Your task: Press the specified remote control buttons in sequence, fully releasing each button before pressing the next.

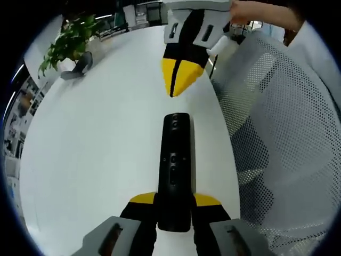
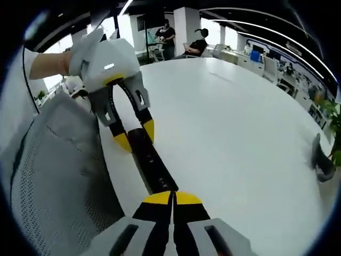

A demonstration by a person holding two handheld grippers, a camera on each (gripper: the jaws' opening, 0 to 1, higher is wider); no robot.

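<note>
Black remote [image 1: 175, 170], long and thin, round buttons down middle. Sits over white table [image 1: 96, 149], near edge by mesh chair [image 1: 287, 160]. Left gripper [image 1: 175, 208] jaws part open, squeezing remote's near end from both sides. Right gripper [image 1: 181, 80] hangs past remote's far end, yellow tips pressed together, holding nothing, tip not touching remote. Hand [image 1: 250, 12] holds right gripper. Plant [image 1: 66, 45] far off on table.

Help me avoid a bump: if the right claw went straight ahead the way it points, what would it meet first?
Probably the black remote, lying just past the shut right claw and held at its other end by the left claw; height above it is unclear.
</note>
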